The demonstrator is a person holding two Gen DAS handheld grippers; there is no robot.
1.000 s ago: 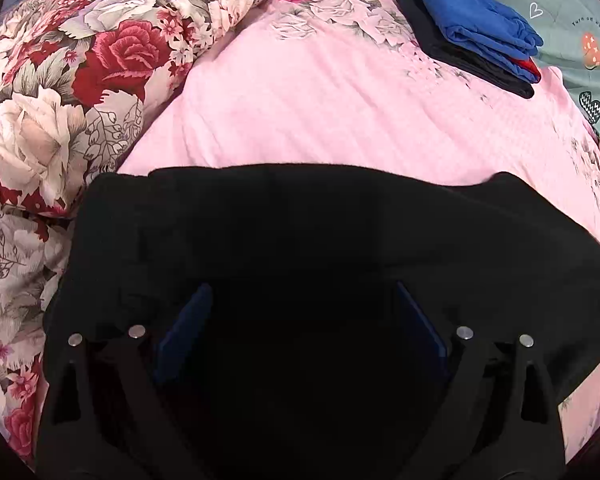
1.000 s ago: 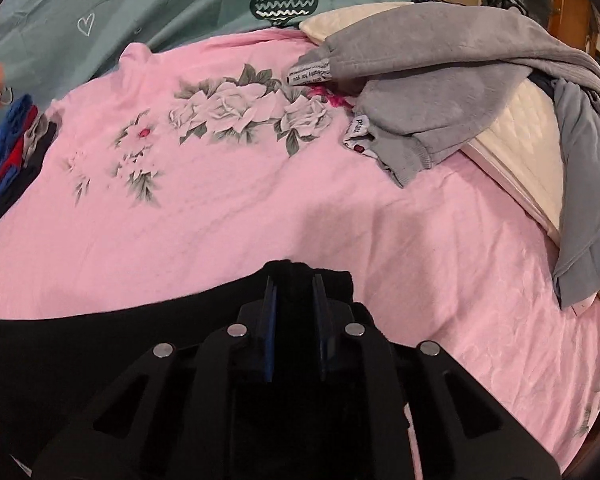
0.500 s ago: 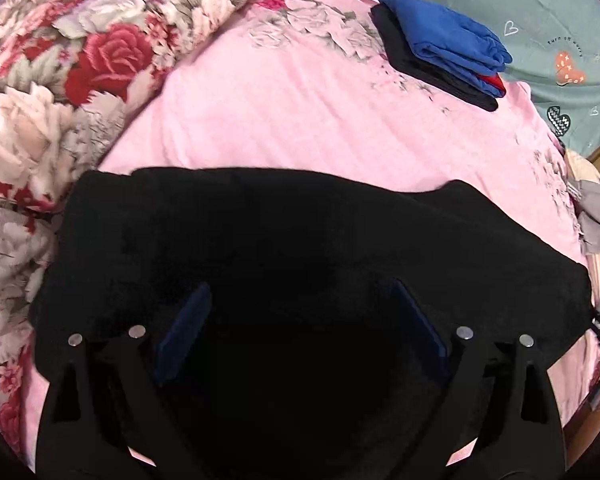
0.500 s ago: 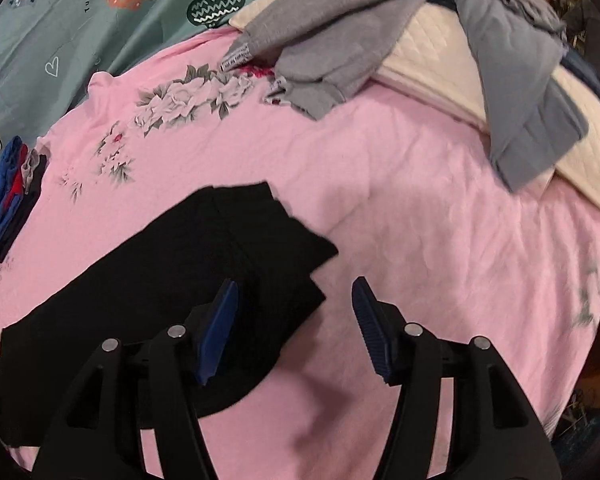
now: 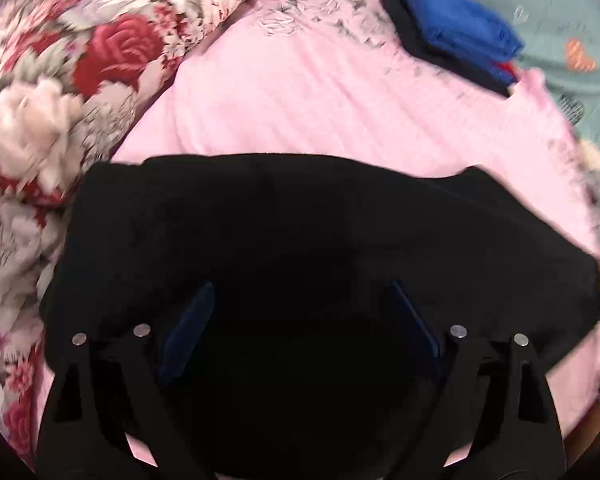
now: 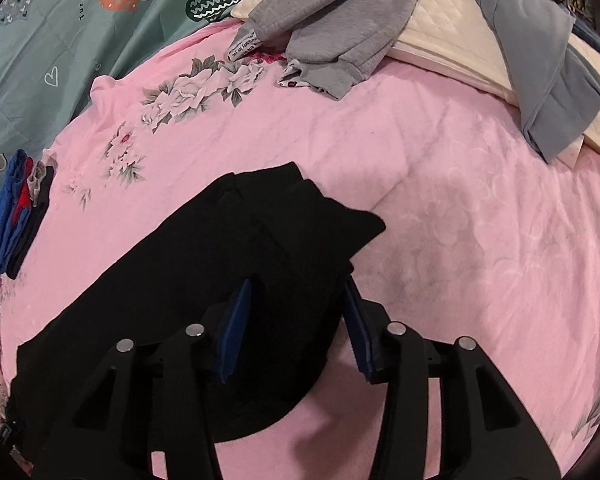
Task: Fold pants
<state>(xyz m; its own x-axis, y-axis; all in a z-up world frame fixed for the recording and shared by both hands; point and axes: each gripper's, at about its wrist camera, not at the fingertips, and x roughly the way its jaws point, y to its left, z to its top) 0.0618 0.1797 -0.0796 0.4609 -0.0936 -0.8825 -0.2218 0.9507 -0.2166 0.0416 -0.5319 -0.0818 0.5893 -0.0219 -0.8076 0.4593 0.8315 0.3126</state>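
Black pants (image 5: 300, 208) lie flat across the pink bedsheet (image 5: 320, 92), folded into a long band. My left gripper (image 5: 300, 284) hovers over their wide end, jaws spread far apart and closing slightly, with cloth beneath them and the pads pressing on nothing. In the right wrist view the pants (image 6: 180, 280) run from the lower left to a layered end at the centre. My right gripper (image 6: 296, 282) stands open just above that end, with the cloth's edge lying under the gap between its blue pads.
A folded stack of blue, red and black clothes (image 5: 452, 40) sits at the far side of the sheet. A floral quilt (image 5: 60, 100) bulges at the left. Grey garments (image 6: 340, 32) lie heaped on a cream quilted pad (image 6: 460, 52), with a teal sheet (image 6: 60, 20) behind.
My right gripper opened and let go of the pants' end, which now lies flat on the sheet, and it rolled and drew back. The left gripper has stayed put.
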